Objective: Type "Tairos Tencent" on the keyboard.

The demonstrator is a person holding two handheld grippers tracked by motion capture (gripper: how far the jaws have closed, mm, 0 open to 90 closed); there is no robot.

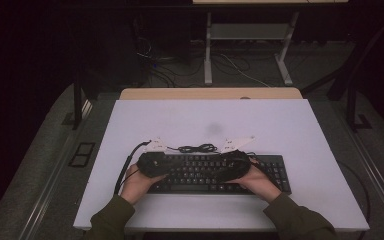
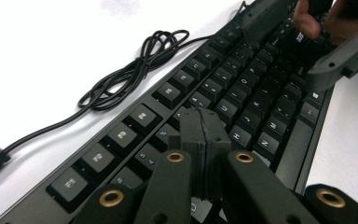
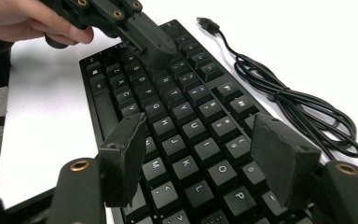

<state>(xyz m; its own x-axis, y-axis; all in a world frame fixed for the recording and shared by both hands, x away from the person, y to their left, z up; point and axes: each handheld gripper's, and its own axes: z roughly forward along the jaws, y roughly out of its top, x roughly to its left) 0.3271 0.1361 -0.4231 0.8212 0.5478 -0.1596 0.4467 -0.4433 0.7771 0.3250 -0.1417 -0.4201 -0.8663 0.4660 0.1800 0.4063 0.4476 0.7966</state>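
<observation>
Here, both grippers hover over a black keyboard (image 1: 215,173) at the near edge of the white table (image 1: 300,130).

Nearest, the person's hands hold the tools above the keys: the left gripper (image 2: 200,135) has its jaws pressed together over the left-hand keys, while the right gripper (image 3: 200,158) stands with jaws wide apart above the letter rows. Just beyond the keyboard lies its coiled black cable (image 1: 198,148).
</observation>
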